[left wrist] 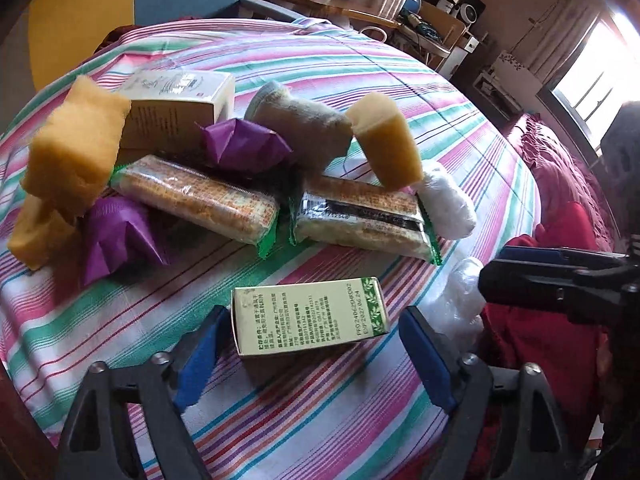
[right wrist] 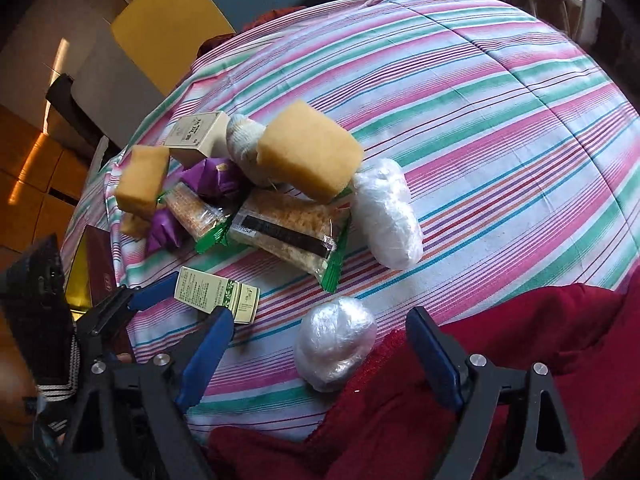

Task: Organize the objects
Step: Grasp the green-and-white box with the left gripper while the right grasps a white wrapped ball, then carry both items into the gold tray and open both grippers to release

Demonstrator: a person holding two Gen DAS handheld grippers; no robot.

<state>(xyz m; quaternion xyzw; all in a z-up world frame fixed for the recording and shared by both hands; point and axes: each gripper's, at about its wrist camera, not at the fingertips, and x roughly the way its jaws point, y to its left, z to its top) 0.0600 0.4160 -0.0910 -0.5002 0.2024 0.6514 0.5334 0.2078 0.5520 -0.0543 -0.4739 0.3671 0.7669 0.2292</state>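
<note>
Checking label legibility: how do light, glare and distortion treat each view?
Left wrist: window blown out at right; green box sharp, its print readable; fisheye bends the striped cloth. Right wrist: green box small, print unreadable; sunlit patches upper left; corners vignetted.

A striped cloth is covering the surface. Lying on it are a green box, two cracker packs, purple wrappers, sponges, a white box, plastic-wrapped bundles and a red cloth.
</note>
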